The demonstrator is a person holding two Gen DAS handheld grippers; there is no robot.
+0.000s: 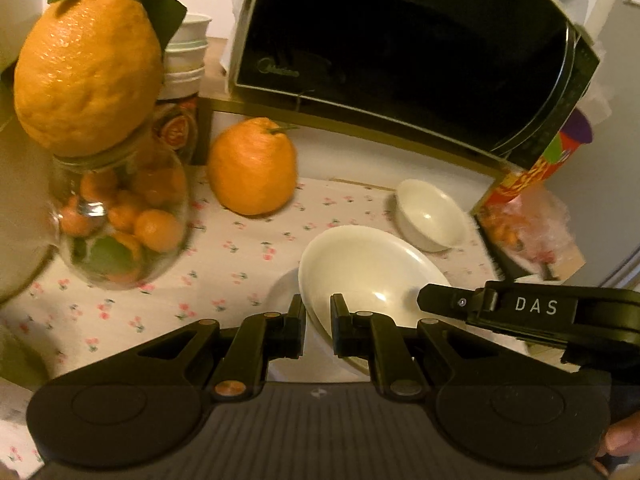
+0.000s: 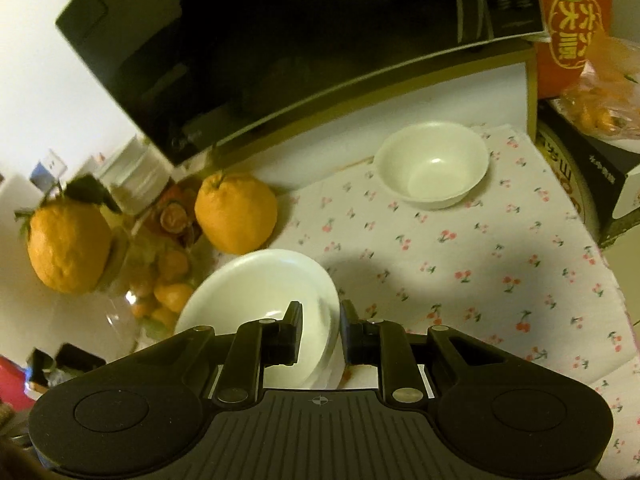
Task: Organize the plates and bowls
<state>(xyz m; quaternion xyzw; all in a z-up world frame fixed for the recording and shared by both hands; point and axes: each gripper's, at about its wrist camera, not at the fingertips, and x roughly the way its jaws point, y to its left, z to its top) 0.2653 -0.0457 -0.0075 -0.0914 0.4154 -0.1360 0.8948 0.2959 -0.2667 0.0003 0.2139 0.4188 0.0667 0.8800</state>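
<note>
On the cherry-print cloth [image 2: 480, 272], the plate [image 2: 256, 292] sits between both grippers' fingers: left gripper [image 1: 318, 320] and right gripper [image 2: 320, 328] each pinch its rim (contact looks narrow). Uneven lifting could let it slip onto the bowl [image 2: 432, 164] ahead.

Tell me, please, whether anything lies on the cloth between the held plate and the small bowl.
Nothing visible does. Both the left gripper and the right gripper straddle the plate rim, and only bare floral cloth separates it from the small bowl.

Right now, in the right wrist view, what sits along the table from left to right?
Glass jar topped by a citrus fruit → loose orange → white plate held at its rim by the right tool → small white bowl.
</note>
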